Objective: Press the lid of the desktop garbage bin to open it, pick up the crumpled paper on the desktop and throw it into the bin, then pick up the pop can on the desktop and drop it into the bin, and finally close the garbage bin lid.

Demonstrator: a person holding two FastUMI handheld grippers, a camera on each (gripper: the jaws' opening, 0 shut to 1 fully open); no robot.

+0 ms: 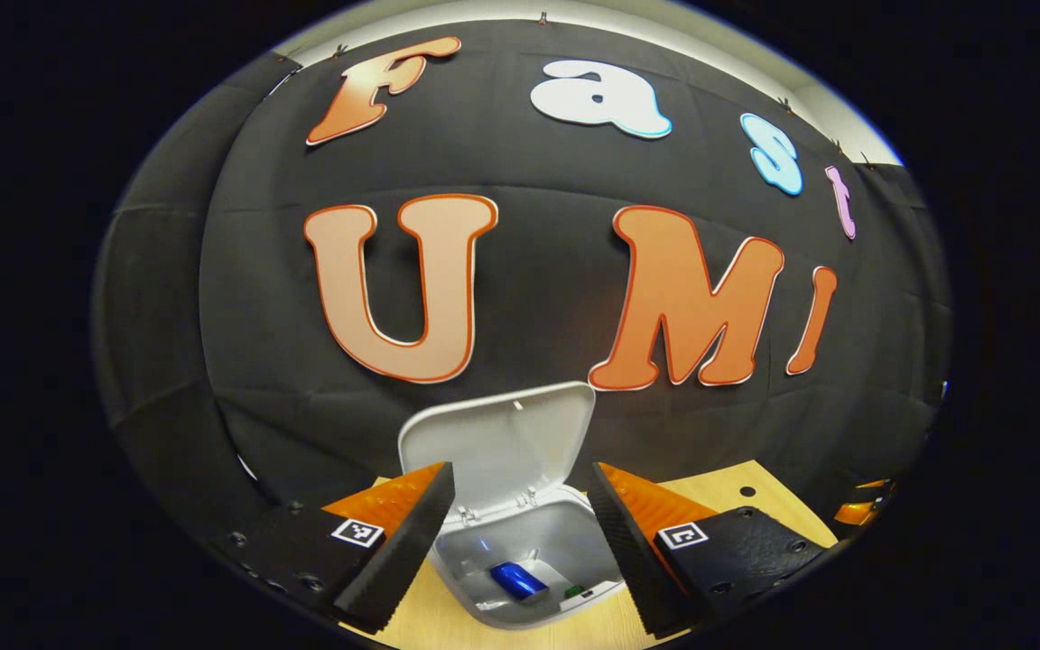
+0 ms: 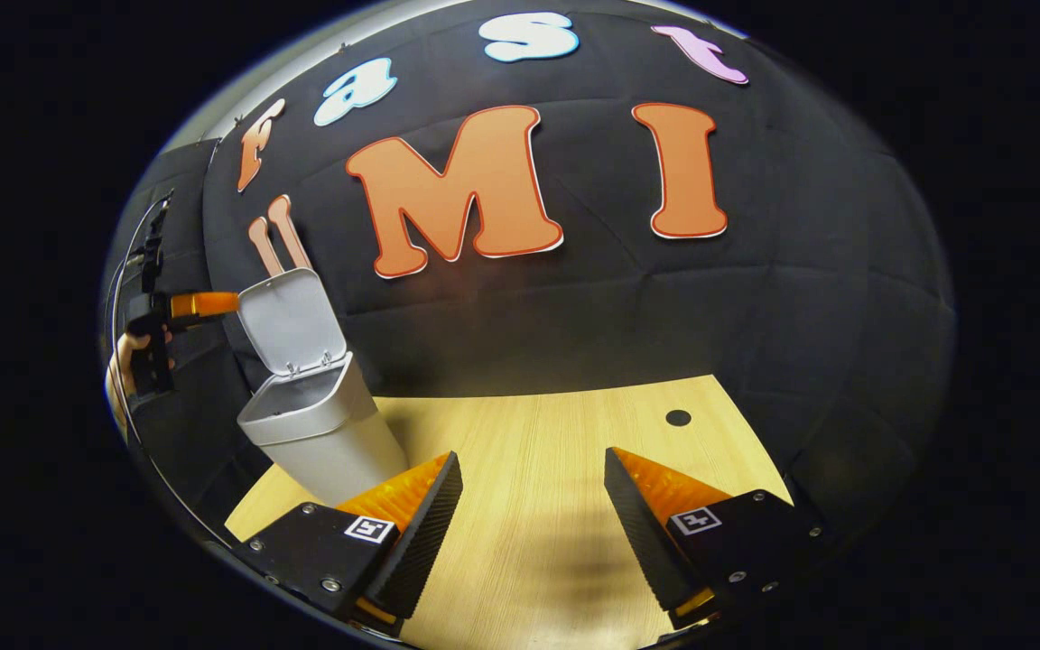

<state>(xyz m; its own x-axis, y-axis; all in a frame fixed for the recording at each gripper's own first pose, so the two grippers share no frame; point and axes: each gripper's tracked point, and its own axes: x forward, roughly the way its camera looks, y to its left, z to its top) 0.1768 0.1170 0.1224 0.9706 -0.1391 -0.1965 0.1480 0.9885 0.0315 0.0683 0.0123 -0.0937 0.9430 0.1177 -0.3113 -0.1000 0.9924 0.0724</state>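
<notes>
Left gripper (image 1: 520,533): held above the open desktop garbage bin (image 1: 520,560), looking down into it, jaws spread wide with nothing between them. In the left gripper view the bin's lid (image 1: 497,442) stands raised at 12 o'clock from the bin mouth, hinged at the far rim. Inside the bin lies a blue pop can (image 1: 518,580), on its side near the bottom; a small green item (image 1: 574,592) sits at about 3 o'clock from the can, too small to identify. Whether the crumpled paper lies inside as well cannot be told. Right gripper (image 2: 529,515): held low over the wooden desktop (image 2: 565,433), jaws likewise wide apart and empty. In the right gripper view the bin (image 2: 321,424) stands at 10 o'clock from that gripper, well apart, lid (image 2: 290,320) up; the left gripper (image 2: 199,304) and the hand (image 2: 123,370) holding it appear beside the raised lid, near its top edge. No paper or can is seen on the visible desktop. Judgement: with the can in the bin, the drop-in steps appear complete and the step in hand is closing the lid. The next move calls for the left gripper to get behind or above the lid's top edge and press it forward and down until it latches, keeping the fingers out of the closing gap.
</notes>
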